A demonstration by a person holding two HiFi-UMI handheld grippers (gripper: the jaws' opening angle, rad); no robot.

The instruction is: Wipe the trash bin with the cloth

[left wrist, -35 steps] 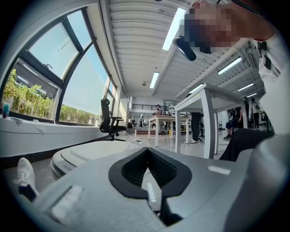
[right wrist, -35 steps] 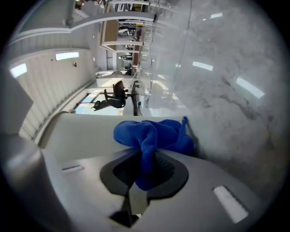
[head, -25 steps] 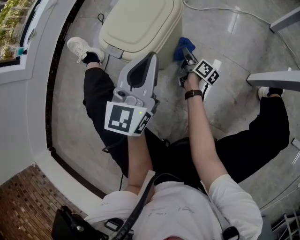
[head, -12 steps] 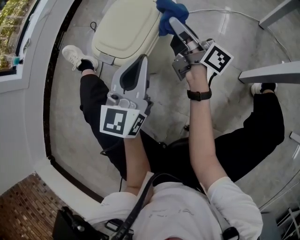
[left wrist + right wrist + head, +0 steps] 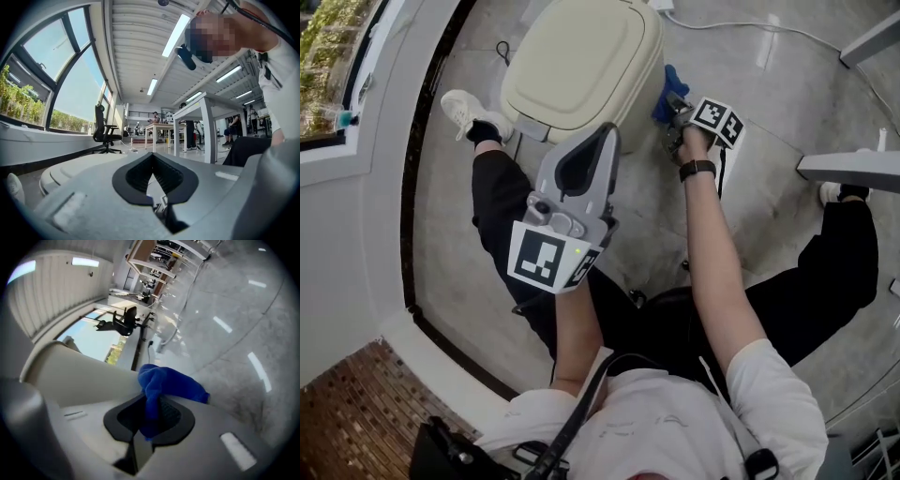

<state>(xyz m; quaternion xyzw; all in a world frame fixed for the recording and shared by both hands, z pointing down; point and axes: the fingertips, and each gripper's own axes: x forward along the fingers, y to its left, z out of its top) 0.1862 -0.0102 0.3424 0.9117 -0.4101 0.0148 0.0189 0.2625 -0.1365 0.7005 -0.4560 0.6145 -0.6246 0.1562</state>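
The cream trash bin (image 5: 581, 56) stands on the floor in front of the seated person, lid closed. A blue cloth (image 5: 667, 87) is pressed against the bin's right side wall. My right gripper (image 5: 677, 105) is shut on that cloth. In the right gripper view the cloth (image 5: 165, 382) bunches out of the jaws next to the bin wall (image 5: 79, 376). My left gripper (image 5: 602, 136) hovers above the person's lap, just short of the bin, shut with nothing in it. The left gripper view shows the bin lid (image 5: 70, 171) low at the left.
The person's white shoe (image 5: 467, 105) rests by the bin's left side. Grey table legs (image 5: 853, 164) stand at the right, and a white cable (image 5: 750, 28) runs across the floor behind. A window wall with a black floor strip (image 5: 417, 159) is at the left. An office chair (image 5: 104, 131) stands farther off.
The right gripper carried the cloth up to the bin's top right edge half a second ago, then came back down along the right side. The left gripper stayed roughly in place.
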